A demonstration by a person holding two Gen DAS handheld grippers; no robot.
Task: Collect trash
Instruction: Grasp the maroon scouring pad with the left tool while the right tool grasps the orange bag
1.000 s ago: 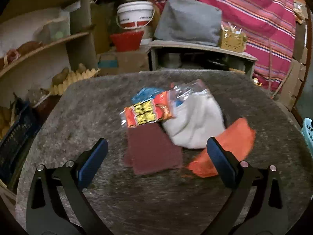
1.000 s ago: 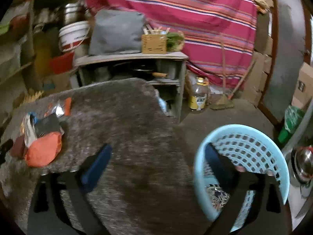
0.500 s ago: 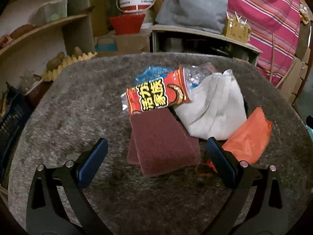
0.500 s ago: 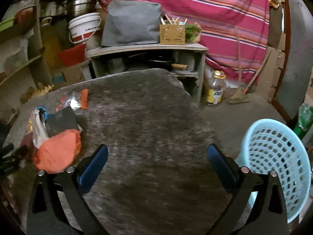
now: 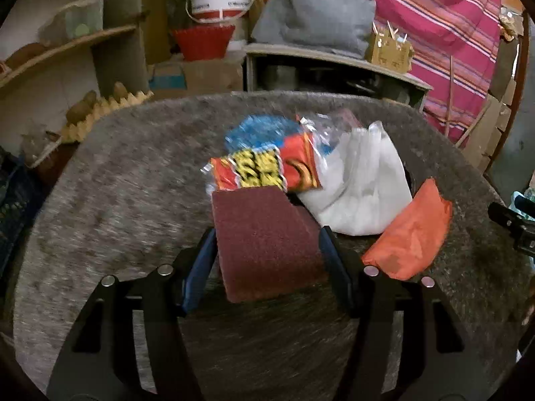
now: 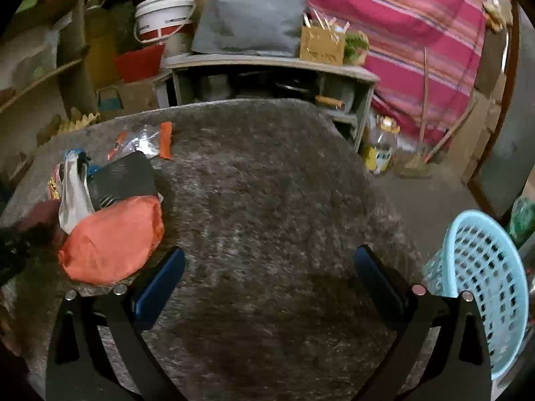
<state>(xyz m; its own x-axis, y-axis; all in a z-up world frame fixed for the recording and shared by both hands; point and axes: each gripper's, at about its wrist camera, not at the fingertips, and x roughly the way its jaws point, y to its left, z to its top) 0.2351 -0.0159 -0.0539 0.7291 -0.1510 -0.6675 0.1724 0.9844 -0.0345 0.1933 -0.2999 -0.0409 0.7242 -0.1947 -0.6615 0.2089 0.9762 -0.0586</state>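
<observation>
- Maroon scouring pad point(image 5: 267, 247): half a second ago it lay ahead of the left gripper point(image 5: 267, 260), whose fingers stood wide apart on either side of it; now the blue pads sit against its left and right edges at lower centre of the left wrist view. The fingers have closed to a narrow gap set by the pad's width.
- Meaning for the task: judged from this contact, the first piece of trash is gripped or very nearly so. Lifting and carrying it to the bin are not yet done.
- Position in the grip: the pad lies between the fingers, its near end level with the fingertips and its far end reaching up-frame beneath the red snack wrapper point(image 5: 264, 170). Whether it has left the grey felt counter point(image 5: 117, 193) cannot be told.
- Remaining pile: a white plastic bag point(image 5: 361, 187) lies just right of the pad, an orange bag point(image 5: 414, 237) further right, and a blue wrapper point(image 5: 260, 130) behind the snack wrapper.
- Right gripper point(image 6: 267, 280): fingers wide apart and holding nothing, over bare counter; the orange bag lies at left of that view, just beside its left finger.
- Light blue basket point(image 6: 485, 284): stands off the counter at lower right of the right wrist view, well apart from the pile, the likely destination.
</observation>
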